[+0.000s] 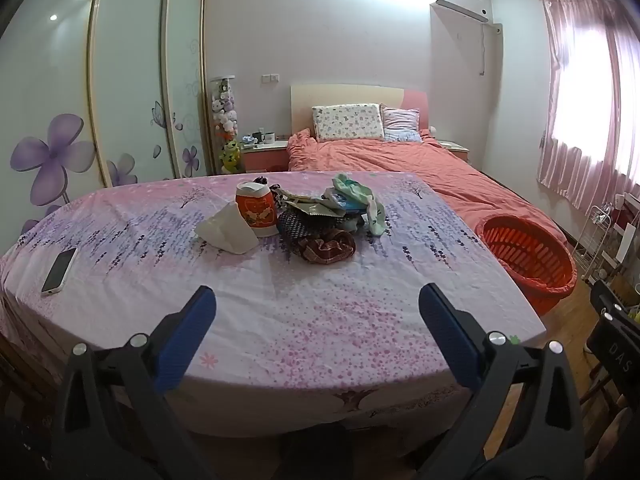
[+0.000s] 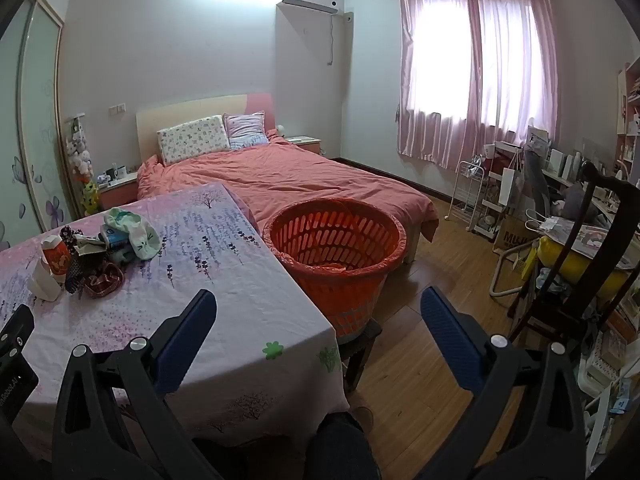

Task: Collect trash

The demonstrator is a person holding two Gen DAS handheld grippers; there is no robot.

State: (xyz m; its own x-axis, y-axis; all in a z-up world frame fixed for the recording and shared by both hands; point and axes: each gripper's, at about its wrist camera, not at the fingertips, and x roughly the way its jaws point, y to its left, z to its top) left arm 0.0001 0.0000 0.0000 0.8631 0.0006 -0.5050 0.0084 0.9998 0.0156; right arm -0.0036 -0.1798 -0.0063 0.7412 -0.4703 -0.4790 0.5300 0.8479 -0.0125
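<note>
Both grippers, left gripper (image 1: 318, 322) and right gripper (image 2: 318, 324), hang with jaws spread wide, holding nothing. Trash pile (image 1: 320, 216) sits mid-table toward the far edge; orange basket (image 2: 336, 248) stands just beside the table's (image 1: 280, 304) right edge.

Mixed pile of trash (image 1: 320, 216) near the middle of a table covered in a lavender-print cloth (image 1: 280, 300): an upright orange-and-white paper cup (image 1: 257, 209), a crumpled white paper wrapper (image 1: 228, 231) leaning against the cup's near side, flattened packaging, and bunched pale-green, dark-patterned and red-brown pieces heaped together. Orange slatted basket (image 2: 336, 248) lined with an orange bag, upright just beside the table's right edge.
</note>
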